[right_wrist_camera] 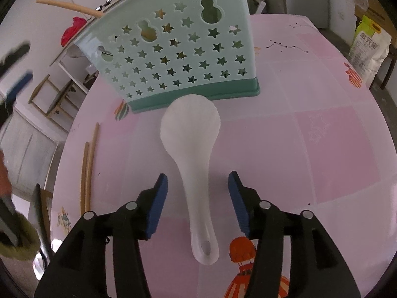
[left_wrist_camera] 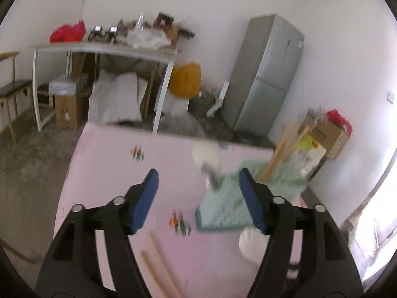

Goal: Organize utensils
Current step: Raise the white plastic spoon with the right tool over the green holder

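Rice paddle point(right_wrist_camera: 189, 134), translucent white, hole in handle, both claws apart, empty

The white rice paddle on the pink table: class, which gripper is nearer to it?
Right. The right gripper straddles the white rice paddle's handle, jaws open. The left gripper hovers apart, toward the green utensil holder.

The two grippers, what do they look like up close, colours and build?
Both match. The left gripper and right gripper each have two black plastic arms with cut-out slots, round silver pivot pins at the joints, and jaws faced with ribbed blue pads. No cables or markings show. At the left edge of the right wrist view, a fuzzy olive-green cuff is visible.
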The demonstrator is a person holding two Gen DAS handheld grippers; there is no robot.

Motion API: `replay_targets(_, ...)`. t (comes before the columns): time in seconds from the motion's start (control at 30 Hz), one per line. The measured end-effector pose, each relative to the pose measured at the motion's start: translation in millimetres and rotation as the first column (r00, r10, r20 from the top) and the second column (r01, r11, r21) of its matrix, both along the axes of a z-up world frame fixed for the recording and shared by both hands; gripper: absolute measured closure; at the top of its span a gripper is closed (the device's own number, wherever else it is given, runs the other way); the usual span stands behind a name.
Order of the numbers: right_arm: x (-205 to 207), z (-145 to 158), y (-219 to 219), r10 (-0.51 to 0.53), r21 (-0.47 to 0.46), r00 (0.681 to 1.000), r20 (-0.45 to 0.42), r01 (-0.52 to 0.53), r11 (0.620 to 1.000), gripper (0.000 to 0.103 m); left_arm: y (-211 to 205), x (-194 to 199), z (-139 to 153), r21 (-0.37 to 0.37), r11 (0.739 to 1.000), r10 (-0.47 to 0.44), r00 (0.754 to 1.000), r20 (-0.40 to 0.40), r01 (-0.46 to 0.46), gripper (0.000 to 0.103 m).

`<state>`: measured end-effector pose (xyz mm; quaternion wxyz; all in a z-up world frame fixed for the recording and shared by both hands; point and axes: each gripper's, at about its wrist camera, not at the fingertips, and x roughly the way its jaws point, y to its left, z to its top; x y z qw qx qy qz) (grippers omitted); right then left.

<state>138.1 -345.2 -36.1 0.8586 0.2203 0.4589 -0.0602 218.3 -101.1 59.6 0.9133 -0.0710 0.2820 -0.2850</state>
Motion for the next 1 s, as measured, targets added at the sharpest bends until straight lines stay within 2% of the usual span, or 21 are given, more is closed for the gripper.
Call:
replay_targets(0.23, -3.3, 7.5, -23.2, -0.014, 0.104, 0.999, 0.043, 0.009, 0.995, 0.053, 23.3, -32.7, -48.7, 0.084, 0.996, -0.009, 0.992, -0.125, 0.019, 0.028)
replay_targets(0.37, 7.9, 10.6, -35.3, -0.017, 0.108, 0.998, 0.063, 0.010, 0.994, 0.053, 34.0, -45.2, -68.4, 0.106, 0.994, 0.004, 0.984, -0.180, 0.016, 0.027)
replay_targets(0.5, 25.4, 2.5, -42.5, -0.008, 0.122, 0.999, 0.042, 0.003, 0.993, 0.054, 41.8, -56.2, -84.4, 0.126, 0.992, 0.022, 0.975, -0.222, 0.007, 0.027)
replay_targets(0.83, 60.6, -2.2, -17.6, 0.077, -0.058, 0.997, 0.021, -0.076, 0.995, 0.070, 41.1, -63.8, -98.8, 0.161, 0.987, 0.027, 0.969, -0.247, 0.013, 0.026)
replay_targets(0.9, 63.5, -1.7, -11.4, 0.097, -0.092, 0.995, 0.009, -0.096, 0.991, 0.082, 41.0, -63.7, -100.5, 0.162, 0.987, 0.028, 0.969, -0.247, 0.013, 0.026)
replay_targets(1.0, 65.6, -1.5, -3.8, 0.113, -0.116, 0.994, 0.001, -0.112, 0.987, 0.088, 40.1, -63.9, -103.4, 0.169, 0.985, 0.030, 0.968, -0.250, 0.013, 0.026)
